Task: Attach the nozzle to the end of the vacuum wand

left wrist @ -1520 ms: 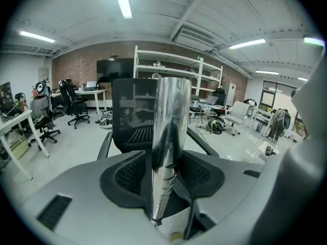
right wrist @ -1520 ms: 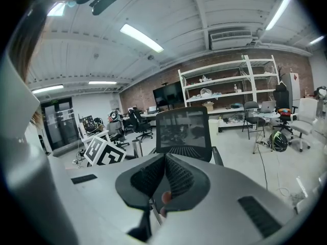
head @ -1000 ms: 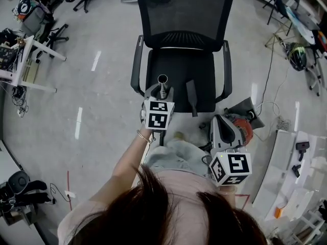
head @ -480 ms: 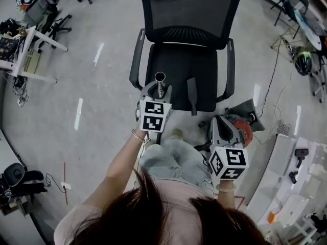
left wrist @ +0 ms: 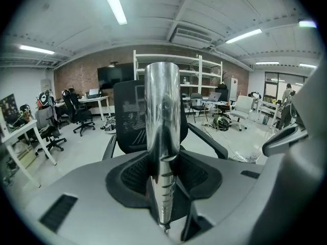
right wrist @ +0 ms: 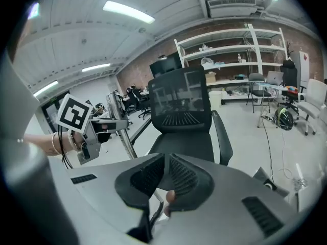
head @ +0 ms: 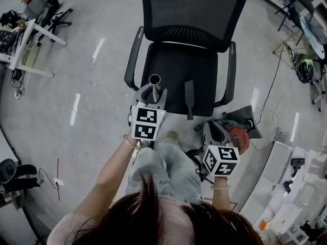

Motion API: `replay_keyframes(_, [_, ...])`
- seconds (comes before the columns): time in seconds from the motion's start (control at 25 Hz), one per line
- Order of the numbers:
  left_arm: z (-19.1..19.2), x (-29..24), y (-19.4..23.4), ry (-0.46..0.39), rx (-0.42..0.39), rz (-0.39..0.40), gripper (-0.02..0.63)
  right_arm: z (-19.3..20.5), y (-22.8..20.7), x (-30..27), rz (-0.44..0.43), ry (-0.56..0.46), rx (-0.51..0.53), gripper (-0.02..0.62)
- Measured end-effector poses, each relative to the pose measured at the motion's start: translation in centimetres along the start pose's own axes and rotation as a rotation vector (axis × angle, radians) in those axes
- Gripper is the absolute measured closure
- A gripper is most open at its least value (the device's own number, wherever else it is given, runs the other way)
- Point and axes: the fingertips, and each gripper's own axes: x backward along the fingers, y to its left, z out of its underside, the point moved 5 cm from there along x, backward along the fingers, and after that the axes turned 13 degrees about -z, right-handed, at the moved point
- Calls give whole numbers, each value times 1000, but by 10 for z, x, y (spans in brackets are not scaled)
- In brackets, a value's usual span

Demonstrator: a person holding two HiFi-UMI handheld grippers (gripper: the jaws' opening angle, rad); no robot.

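Observation:
A shiny metal vacuum wand (head: 154, 87) stands tilted up in front of the chair, its open end toward the seat. My left gripper (head: 152, 98) is shut on it; in the left gripper view the wand (left wrist: 162, 137) runs up between the dark pads (left wrist: 134, 173) of the left gripper (left wrist: 164, 180). A long black nozzle (head: 189, 99) lies on the chair seat (head: 171, 73), just right of the wand's end. My right gripper (head: 215, 131) hangs low at the right, shut and empty. In the right gripper view the right gripper (right wrist: 166, 180) has its pads together, with the left gripper (right wrist: 84, 131) and the wand (right wrist: 124, 139) at left.
A black mesh office chair (head: 193, 14) faces me. The red and grey vacuum body (head: 237, 137) sits on the floor by my right gripper, with a cable (head: 270, 111) beyond it. A desk (head: 25, 50) stands far left and white shelving (head: 301, 177) at right.
My right gripper has sunk lower beside the person's leg, still shut. The left gripper has kept its hold on the wand and stayed about where it was.

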Motion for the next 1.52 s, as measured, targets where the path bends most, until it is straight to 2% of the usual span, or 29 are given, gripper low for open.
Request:
replay_keyframes(0.72, [5, -7, 16, -3, 10, -2, 448, 84, -85, -97, -50, 189, -153, 569])
replay_keyframes(1.52, [14, -3, 20, -46, 27, -23, 448, 157, -118, -165, -116, 297, -245, 566])
